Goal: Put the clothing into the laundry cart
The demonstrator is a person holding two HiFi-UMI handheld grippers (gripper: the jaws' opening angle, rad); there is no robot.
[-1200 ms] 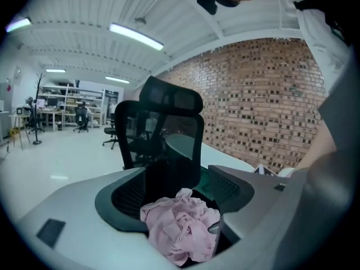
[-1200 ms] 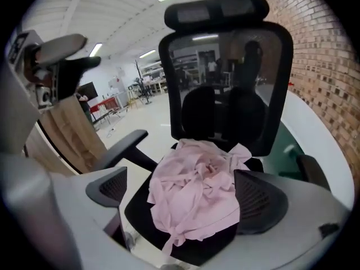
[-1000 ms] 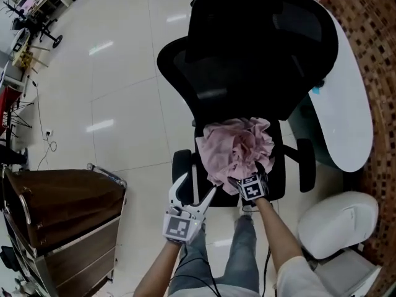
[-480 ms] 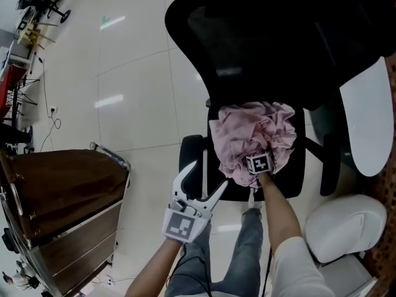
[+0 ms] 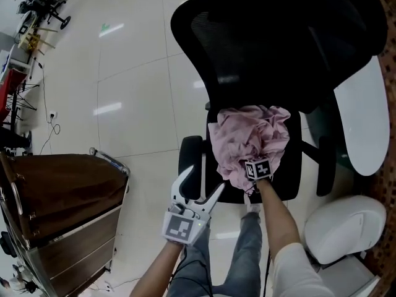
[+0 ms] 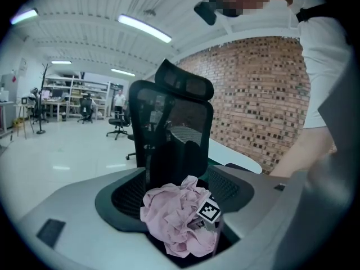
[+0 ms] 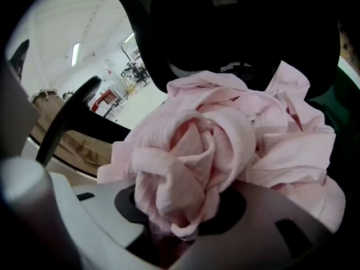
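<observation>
We grip the pink garment on the black office chair; the laundry cart waits.

The chair fills 12 to 2 o'clock of the head view, and the brown cart stands well apart at 8 o'clock, showing no clothing that we can see. The crumpled garment lies on the chair seat, just toward 3 o'clock of centre. Our right gripper is buried in its near edge, jaws closing on a bunched fold of the pink cloth. Our left gripper hangs at 6 o'clock beside the seat, jaws wide and empty. We judge the task barely begun: lifting, carrying toward 8 o'clock and dropping all remain.
</observation>
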